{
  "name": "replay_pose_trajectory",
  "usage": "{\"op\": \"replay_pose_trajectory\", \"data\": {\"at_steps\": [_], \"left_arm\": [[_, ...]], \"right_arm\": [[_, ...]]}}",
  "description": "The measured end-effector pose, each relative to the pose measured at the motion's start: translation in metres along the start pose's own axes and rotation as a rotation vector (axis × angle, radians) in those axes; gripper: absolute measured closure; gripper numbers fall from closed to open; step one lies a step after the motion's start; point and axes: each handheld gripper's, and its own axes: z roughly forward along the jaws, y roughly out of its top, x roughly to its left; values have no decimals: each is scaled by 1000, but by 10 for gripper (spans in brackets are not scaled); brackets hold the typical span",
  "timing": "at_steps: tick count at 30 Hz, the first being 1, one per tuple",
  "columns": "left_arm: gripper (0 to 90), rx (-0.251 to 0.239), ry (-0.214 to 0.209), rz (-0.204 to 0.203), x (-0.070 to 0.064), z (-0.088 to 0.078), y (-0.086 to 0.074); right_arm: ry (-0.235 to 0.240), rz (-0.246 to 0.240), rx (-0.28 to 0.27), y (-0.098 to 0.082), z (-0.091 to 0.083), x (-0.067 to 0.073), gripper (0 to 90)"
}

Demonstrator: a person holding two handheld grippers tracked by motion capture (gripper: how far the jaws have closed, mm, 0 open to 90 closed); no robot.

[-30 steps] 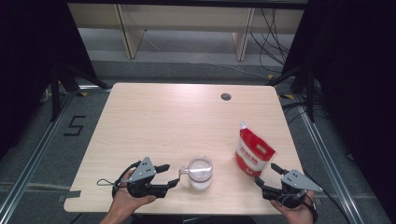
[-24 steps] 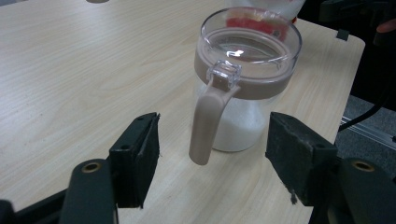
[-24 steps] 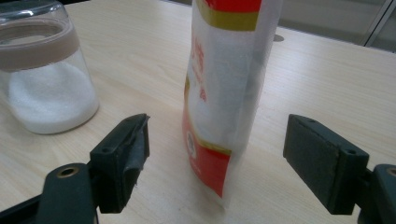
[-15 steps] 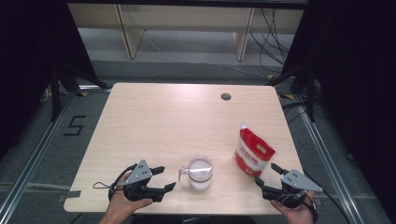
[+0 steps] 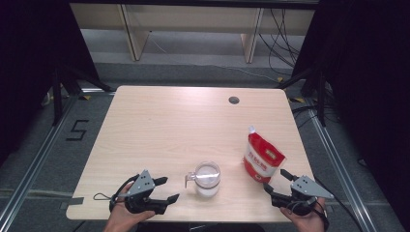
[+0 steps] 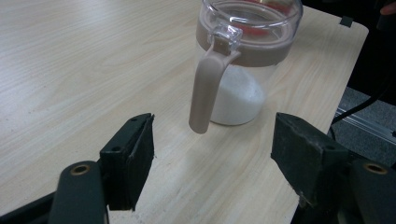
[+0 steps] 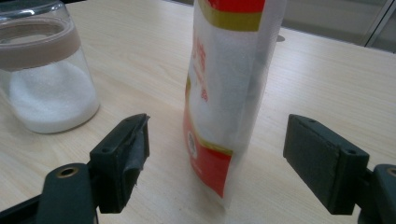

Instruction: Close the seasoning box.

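Resting at the near edge of the wooden table (image 5: 159, 125), the left gripper (image 5: 164, 189) lies in the person's left hand (image 5: 126, 212) with its jaws spread wide and nothing between them; they have just been opening. It points toward the clear jar (image 5: 207, 178), which stands just beyond the jaw tips, apart from them. In the left gripper view the jar's tan handle (image 6: 207, 91) hangs toward the camera, between the two jaws but farther off, and white powder (image 6: 238, 100) fills the lower part of the jar. A tan band (image 6: 247, 51) runs around it under the clear lid.

At the near right corner the right gripper (image 5: 276, 183), held in the right hand (image 5: 305, 220), also has its jaws spread, touching nothing. Just ahead of them stands the red and white pouch (image 5: 262, 158), upright, right of the jar and apart from it. In the right gripper view the pouch (image 7: 229, 93) rises between the jaws but beyond their tips, with the jar at the left.

Farther back, near the far edge, is a small dark round hole (image 5: 234, 100) in the tabletop.
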Motion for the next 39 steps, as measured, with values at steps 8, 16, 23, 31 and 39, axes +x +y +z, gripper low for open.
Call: {"op": "replay_pose_trajectory", "data": {"at_steps": [8,16,23,31,39], "left_arm": [[281,22,11,3,-2,-4,-8],[269,49,12,36,-4,-5,-16],[253,29,24,-15,-6,-6,-20],[201,29,29,-37,-6,-6,-25],[193,60,31,-6,-6,-5,-25]], "right_arm": [[1,12,6,1,-1,1,233],[0,9,10,0,-1,0,232],[1,-11,15,-1,-1,-1,227],[1,35,41,-3,-1,3,219],[14,30,65,-7,-7,8,206]]}}
